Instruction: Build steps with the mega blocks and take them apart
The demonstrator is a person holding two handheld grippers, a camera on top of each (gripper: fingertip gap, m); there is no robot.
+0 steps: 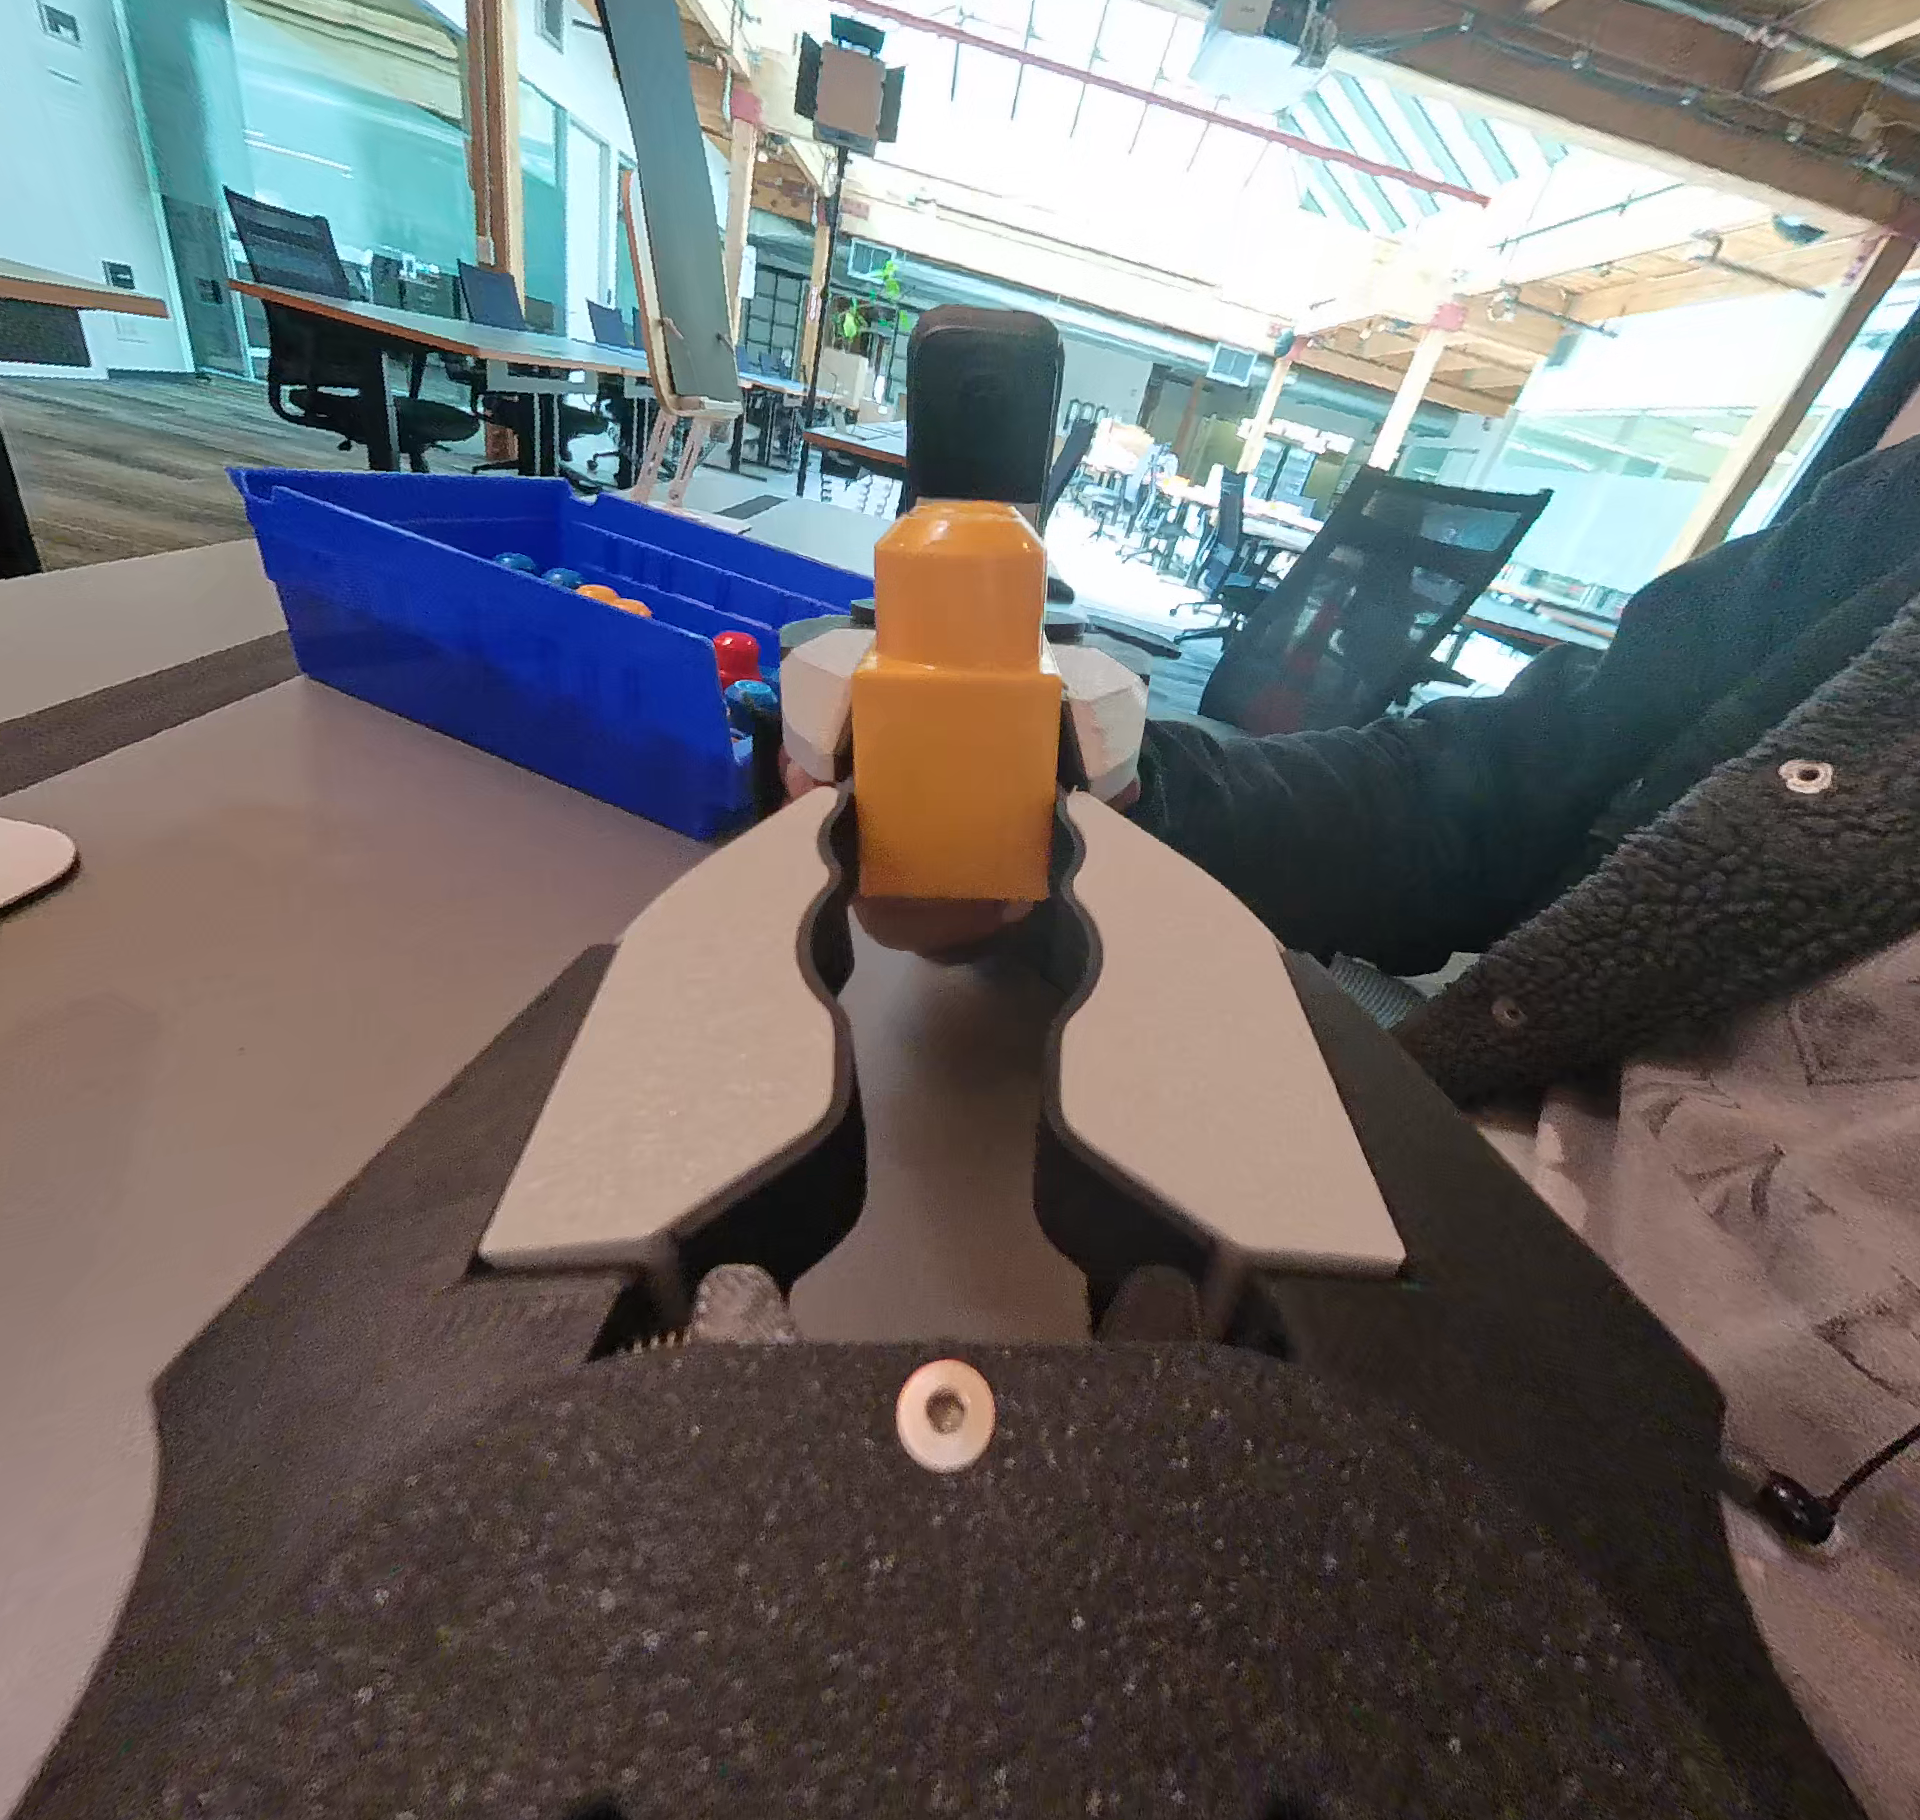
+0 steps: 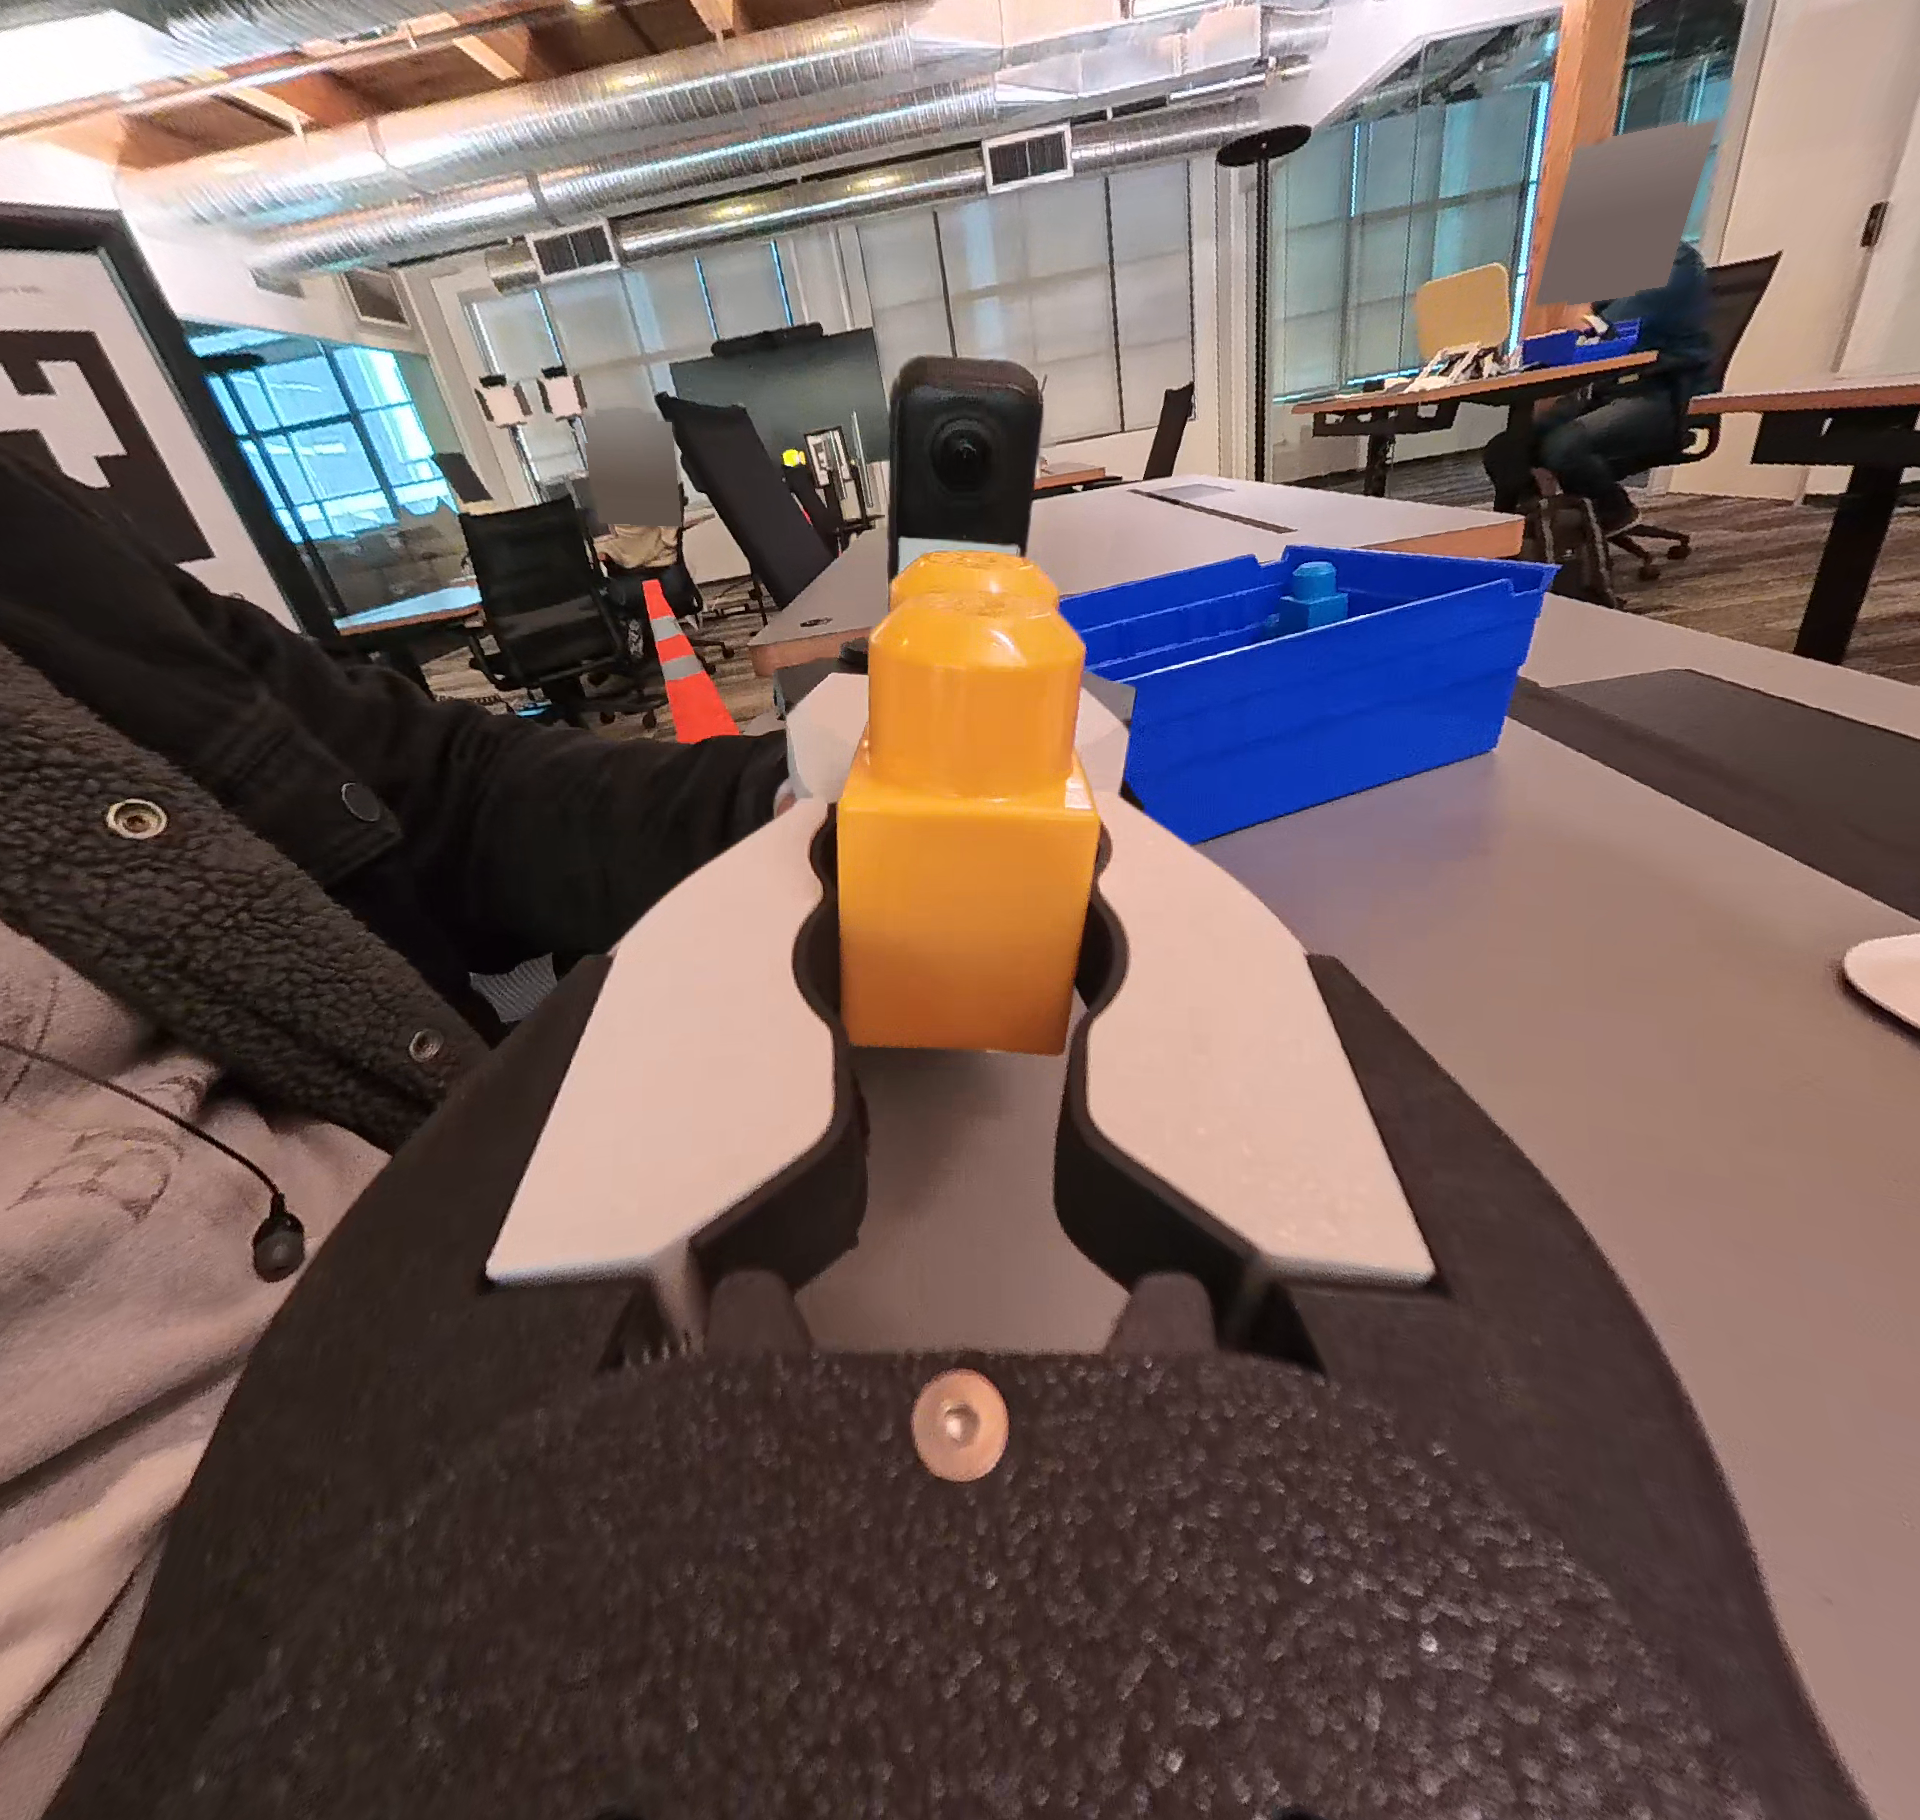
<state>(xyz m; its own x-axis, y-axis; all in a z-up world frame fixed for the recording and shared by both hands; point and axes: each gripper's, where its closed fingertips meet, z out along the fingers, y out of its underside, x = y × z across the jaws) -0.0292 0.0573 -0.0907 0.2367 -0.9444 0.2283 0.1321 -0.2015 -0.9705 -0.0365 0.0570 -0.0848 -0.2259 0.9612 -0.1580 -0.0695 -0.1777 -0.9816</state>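
An orange mega block with two studs in a row is held level a little above the grey table. My left gripper is shut on one end of it. My right gripper is shut on the other end of the same orange block. The two grippers face each other across the block. In the left wrist view the right gripper's white fingers and its camera show behind the block. In the right wrist view the left gripper's camera shows behind the block.
A blue bin stands on the table beyond the grippers and holds several blue, orange and red blocks. It also shows in the right wrist view with a blue block inside. A white round object lies at the table's side. The person's sleeve reaches in. Both grippers' tips are close together, under 4 cm apart.
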